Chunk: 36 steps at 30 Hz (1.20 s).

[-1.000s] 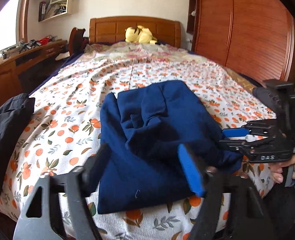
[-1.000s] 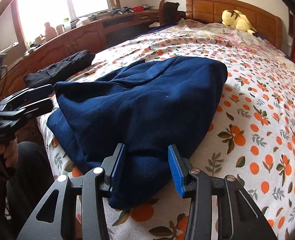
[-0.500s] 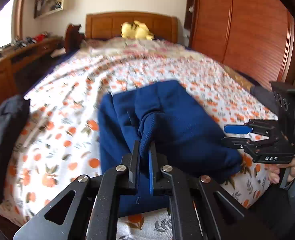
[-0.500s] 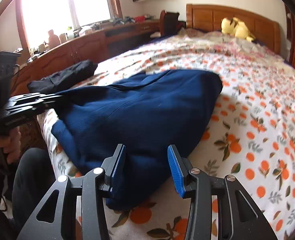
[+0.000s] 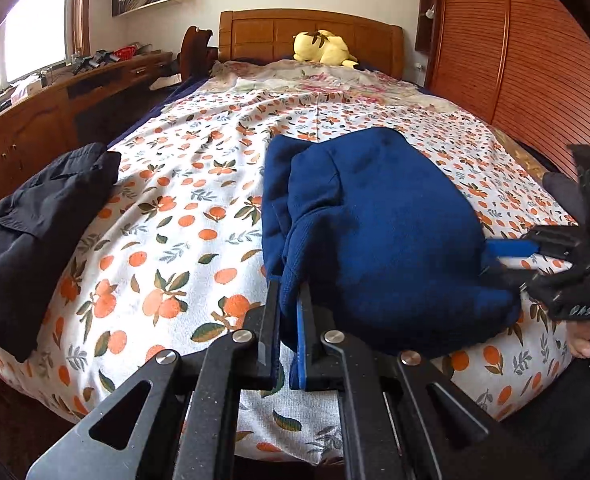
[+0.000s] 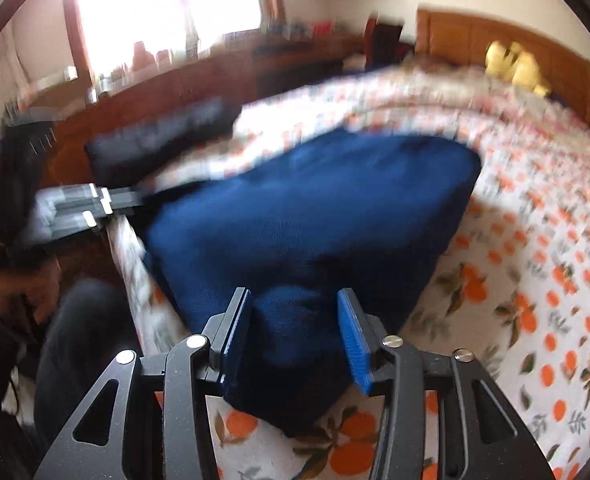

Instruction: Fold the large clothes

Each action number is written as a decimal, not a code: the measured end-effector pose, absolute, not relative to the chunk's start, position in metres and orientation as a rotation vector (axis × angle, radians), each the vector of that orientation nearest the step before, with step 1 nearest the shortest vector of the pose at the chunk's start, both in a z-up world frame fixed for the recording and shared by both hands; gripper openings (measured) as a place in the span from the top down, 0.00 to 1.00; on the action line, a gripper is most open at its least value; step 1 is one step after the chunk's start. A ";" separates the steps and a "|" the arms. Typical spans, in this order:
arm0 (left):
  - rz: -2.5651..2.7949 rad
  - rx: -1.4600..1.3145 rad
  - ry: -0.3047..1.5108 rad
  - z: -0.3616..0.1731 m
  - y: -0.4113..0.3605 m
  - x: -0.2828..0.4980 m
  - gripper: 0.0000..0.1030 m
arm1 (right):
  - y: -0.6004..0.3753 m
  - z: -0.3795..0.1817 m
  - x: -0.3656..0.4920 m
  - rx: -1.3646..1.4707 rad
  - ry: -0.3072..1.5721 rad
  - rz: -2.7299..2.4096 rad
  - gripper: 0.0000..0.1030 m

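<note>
A: Where's the garment?
B: I see the navy sweater [image 5: 379, 236] bunched on the near end of the bed [image 5: 199, 184], on the orange-print sheet, close to the foot edge. In the right wrist view it fills the middle [image 6: 315, 216].

A: Left side?
B: My left gripper [image 5: 287, 320] has its jaws pressed nearly together, pinching a fold of the sweater's near-left edge. Cloth runs up between the pads.

A: Right?
B: My right gripper [image 6: 295, 336] has its jaws spread, with a lump of the sweater's near corner sitting between the blue pads [image 6: 353, 344]. The cloth seems to touch the left pad; I can't tell about the right one. That view is blurred. From the left wrist view the right gripper [image 5: 507, 260] is at the sweater's right edge, low by the bed edge.

A: Anything else?
B: Black garment [image 5: 35, 220] on the bed's left edge, well apart from the sweater. Yellow plush toy [image 5: 325, 48] far off by the headboard [image 5: 279, 28]. Wooden wardrobe [image 5: 515, 60] on the right, and a long wooden tabletop [image 5: 55, 92] along the left under the window.
</note>
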<state>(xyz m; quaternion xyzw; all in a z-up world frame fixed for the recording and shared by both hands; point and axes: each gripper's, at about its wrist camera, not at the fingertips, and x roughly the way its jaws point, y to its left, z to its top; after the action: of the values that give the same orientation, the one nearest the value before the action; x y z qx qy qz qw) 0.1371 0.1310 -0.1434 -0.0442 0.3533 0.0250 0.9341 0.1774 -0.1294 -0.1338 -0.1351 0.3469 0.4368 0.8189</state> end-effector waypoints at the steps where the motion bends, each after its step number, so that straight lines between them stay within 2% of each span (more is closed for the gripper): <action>1: 0.046 -0.096 0.726 -0.145 0.131 0.137 0.93 | -0.127 -0.138 0.177 -0.321 0.738 0.929 0.54; 7: 0.053 -0.088 0.729 -0.145 0.128 0.135 0.92 | -0.133 -0.129 0.182 -0.288 0.744 0.928 0.54; 10: 0.064 -0.086 0.719 -0.139 0.129 0.130 0.85 | -0.135 -0.114 0.191 -0.275 0.728 0.923 0.54; 11: 0.066 -0.087 0.713 -0.137 0.130 0.127 0.76 | -0.132 -0.110 0.195 -0.266 0.719 0.918 0.54; 12: 0.067 -0.088 0.707 -0.135 0.131 0.124 0.62 | -0.132 -0.107 0.203 -0.257 0.710 0.916 0.54; 14: 0.058 -0.094 0.696 -0.132 0.133 0.120 0.54 | -0.130 -0.103 0.220 -0.265 0.706 0.882 0.54; 16: 0.052 -0.095 0.702 -0.132 0.136 0.117 0.41 | -0.126 -0.100 0.240 -0.270 0.705 0.860 0.54; 17: 0.050 -0.094 0.704 -0.132 0.137 0.116 0.25 | -0.125 -0.098 0.253 -0.264 0.700 0.847 0.54; 18: 0.050 -0.091 0.702 -0.133 0.136 0.114 0.21 | -0.123 -0.097 0.266 -0.254 0.695 0.831 0.53; 23: 0.066 -0.094 0.726 -0.142 0.142 0.112 0.21 | -0.112 -0.104 0.326 -0.219 0.699 0.745 0.46; 26: 0.075 -0.089 0.747 -0.148 0.144 0.112 0.21 | -0.103 -0.113 0.351 -0.214 0.705 0.717 0.39; 29: 0.080 -0.092 0.772 -0.157 0.146 0.115 0.21 | -0.097 -0.128 0.367 -0.238 0.726 0.678 0.34; 34: 0.062 -0.093 0.791 -0.165 0.142 0.117 0.21 | -0.088 -0.145 0.384 -0.218 0.795 0.662 0.19; 36: 0.049 -0.094 0.795 -0.168 0.138 0.118 0.21 | -0.088 -0.148 0.387 -0.212 0.813 0.669 0.17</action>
<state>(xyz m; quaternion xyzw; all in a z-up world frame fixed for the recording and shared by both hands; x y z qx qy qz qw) 0.1183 0.1381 -0.1677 -0.0457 0.3870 0.0236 0.9206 0.3869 -0.0875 -0.1480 -0.1010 0.3871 0.3187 0.8593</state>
